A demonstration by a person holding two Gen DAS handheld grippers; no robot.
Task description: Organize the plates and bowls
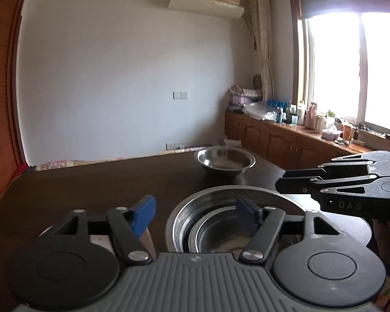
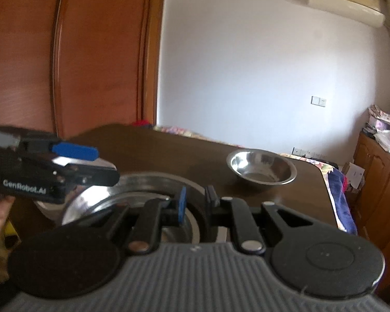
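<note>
Two grippers over a dark tabletop [image 1: 91, 182], both near its front edge. Left gripper [image 1: 196, 214] has its jaws spread wide — the right blue pad [image 1: 247, 214] sits over the nested stack [image 1: 221, 223] of steel bowls, the left pad beyond the stack's rim; nothing is held. Right gripper [image 2: 196, 202] has jaws narrow, a small gap between pads, hovering above the same stack [image 2: 132, 197]; no contact with the rim that I can see. Single bowl [image 1: 225, 160] stands upright, well apart from the stack, toward the far right corner [image 2: 262, 167]. Right view is blurred — left gripper shows at its left side above the stack. Wooden cabinet [image 1: 280, 140] with clutter runs beneath the window.
</note>
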